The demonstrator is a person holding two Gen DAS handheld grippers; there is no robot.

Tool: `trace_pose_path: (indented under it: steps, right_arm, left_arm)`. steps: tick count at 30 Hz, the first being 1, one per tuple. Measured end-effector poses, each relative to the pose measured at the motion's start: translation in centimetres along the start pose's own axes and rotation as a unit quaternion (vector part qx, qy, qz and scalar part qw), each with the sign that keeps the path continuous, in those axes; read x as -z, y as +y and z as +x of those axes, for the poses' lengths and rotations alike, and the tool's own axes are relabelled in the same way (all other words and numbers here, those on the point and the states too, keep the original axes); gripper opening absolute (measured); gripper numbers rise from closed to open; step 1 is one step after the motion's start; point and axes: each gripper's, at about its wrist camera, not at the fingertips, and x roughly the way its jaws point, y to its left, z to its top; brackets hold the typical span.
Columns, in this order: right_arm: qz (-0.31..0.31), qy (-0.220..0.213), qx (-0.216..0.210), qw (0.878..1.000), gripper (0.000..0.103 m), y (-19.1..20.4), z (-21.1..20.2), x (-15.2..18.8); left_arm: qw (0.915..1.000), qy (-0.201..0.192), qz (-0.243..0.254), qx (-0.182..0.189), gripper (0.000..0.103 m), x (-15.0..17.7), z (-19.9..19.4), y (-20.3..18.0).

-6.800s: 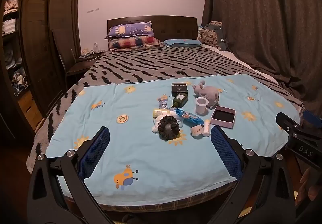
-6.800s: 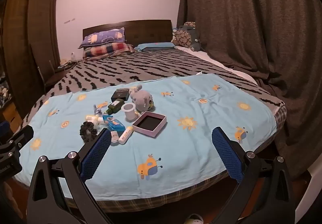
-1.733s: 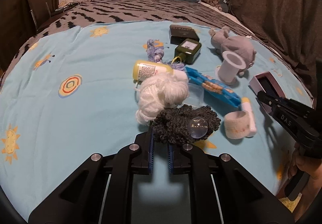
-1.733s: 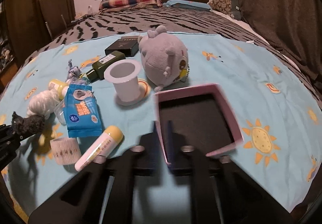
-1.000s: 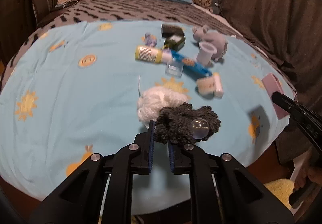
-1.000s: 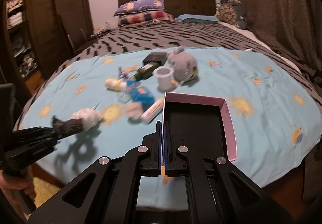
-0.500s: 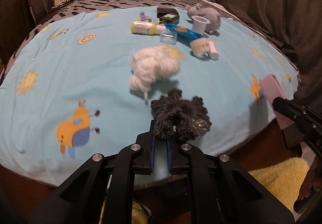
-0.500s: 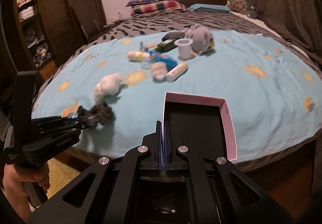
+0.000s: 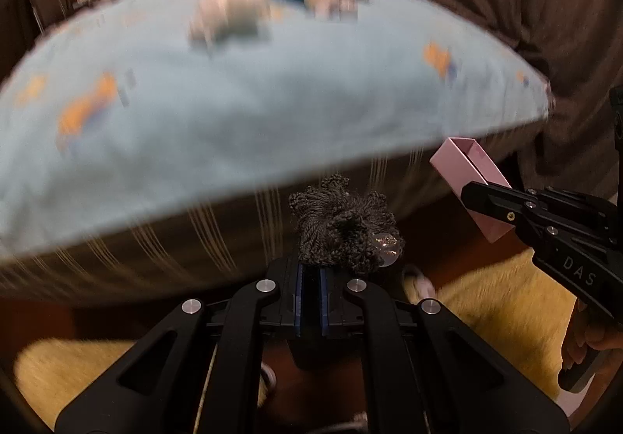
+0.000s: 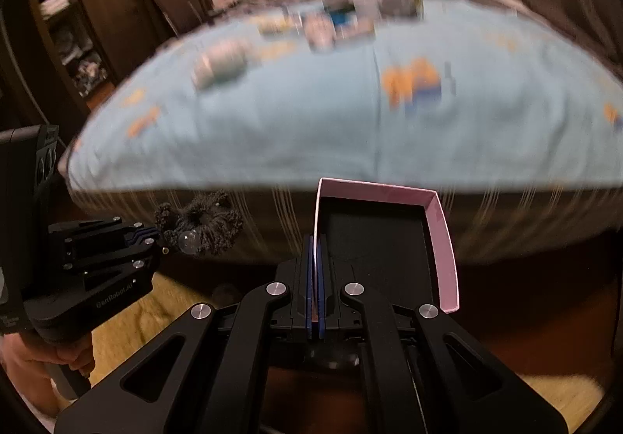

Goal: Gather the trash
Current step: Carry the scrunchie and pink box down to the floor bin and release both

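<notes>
Low in the left wrist view, the left gripper [image 9: 309,270] pinches a dark grey knitted scrunchie with a clear bead [image 9: 342,235] at frame centre, in front of the bed's side below the blurred pale blue cartoon-print sheet [image 9: 233,114]. At the right edge, the right gripper [image 9: 473,196] clamps one wall of the shallow pink cardboard box lid with a black inside [image 10: 442,239]. A yellow fluffy rug [image 9: 494,301] lies beneath.

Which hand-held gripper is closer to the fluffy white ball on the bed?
Left, as far as the blur shows. The left hand-held gripper, holding the dark scrunchie, is below the white yarn ball. The right hand-held gripper, pinching the pink box, is farther along the bed edge.
</notes>
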Motion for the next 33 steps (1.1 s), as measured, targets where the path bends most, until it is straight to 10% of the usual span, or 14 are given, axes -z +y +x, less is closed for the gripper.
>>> trace_pose_path:
  steps: [20,33]
  right_arm:
    - [0.129,0.144,-0.044,0.980,0.004,-5.7,16.0,9.6]
    - [0.126,0.148,-0.053,0.980,0.008,-4.6,16.5,8.5]
  left_arm:
    - [0.9864,0.158,-0.039,0.023,0.005,8.0,17.4,1.1]
    - [0.9826,0.179,-0.043,0.025,0.026,9.0,18.4,1.7]
